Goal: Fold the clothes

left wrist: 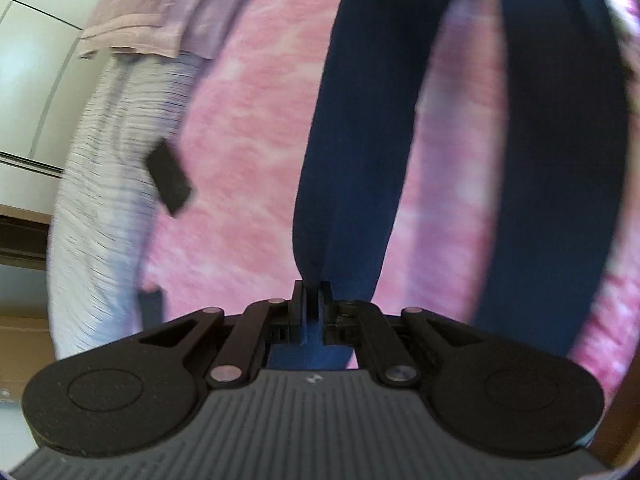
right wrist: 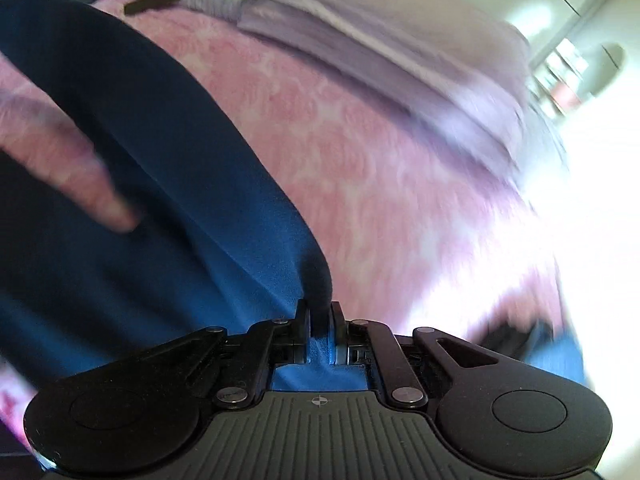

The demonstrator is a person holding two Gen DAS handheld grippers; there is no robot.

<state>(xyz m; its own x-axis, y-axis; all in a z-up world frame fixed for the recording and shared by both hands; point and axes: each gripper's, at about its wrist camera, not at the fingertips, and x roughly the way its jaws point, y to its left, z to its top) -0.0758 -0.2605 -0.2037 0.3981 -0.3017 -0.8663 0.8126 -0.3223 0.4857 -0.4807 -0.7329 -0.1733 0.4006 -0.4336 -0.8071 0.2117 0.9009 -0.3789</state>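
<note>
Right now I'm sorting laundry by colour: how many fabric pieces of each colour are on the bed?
Navy blue garment: 1
Pink bedspread: 1
Folded lilac cloth: 1
Grey striped fabric: 1
Total: 4

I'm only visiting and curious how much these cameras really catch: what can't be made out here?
- What garment the blue cloth is: both views show only hanging folds, its ends cut off by the frame.
- The flat black thing on the pink cover: motion blur hides what it is.
- The room past the folded lilac bedding, right wrist view: washed out by glare.
- The other gripper: outside each view.
</note>
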